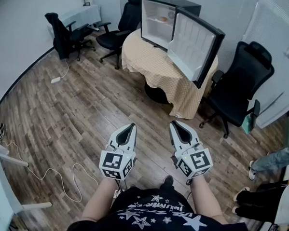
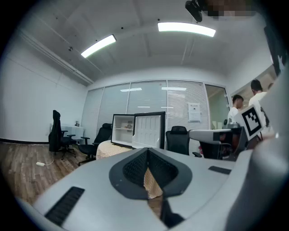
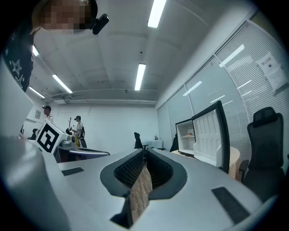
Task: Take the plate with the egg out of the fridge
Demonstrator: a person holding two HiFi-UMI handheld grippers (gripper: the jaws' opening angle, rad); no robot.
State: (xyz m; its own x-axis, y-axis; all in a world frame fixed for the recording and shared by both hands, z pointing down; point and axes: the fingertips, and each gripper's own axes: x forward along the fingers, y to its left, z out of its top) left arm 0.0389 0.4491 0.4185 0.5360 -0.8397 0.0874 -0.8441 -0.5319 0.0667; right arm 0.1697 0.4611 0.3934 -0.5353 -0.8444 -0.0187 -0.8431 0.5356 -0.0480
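A small fridge (image 1: 156,20) stands on a round table with a checked cloth (image 1: 151,64), its door (image 1: 194,42) swung wide open to the right. On its upper shelf lies a small plate with an egg (image 1: 163,19), also visible as the plate (image 2: 128,126) and the plate (image 3: 189,134), too small for detail. My left gripper (image 1: 130,126) and right gripper (image 1: 175,124) hover side by side over the wooden floor, well short of the table. Both are shut and hold nothing. The left gripper (image 2: 146,152) and the right gripper (image 3: 144,154) point toward the fridge.
Black office chairs stand right of the table (image 1: 244,78), behind it (image 1: 116,34) and at the far left (image 1: 65,34). A white cable (image 1: 56,175) and a power strip (image 1: 55,80) lie on the floor. A person's legs (image 1: 277,158) show at the right edge.
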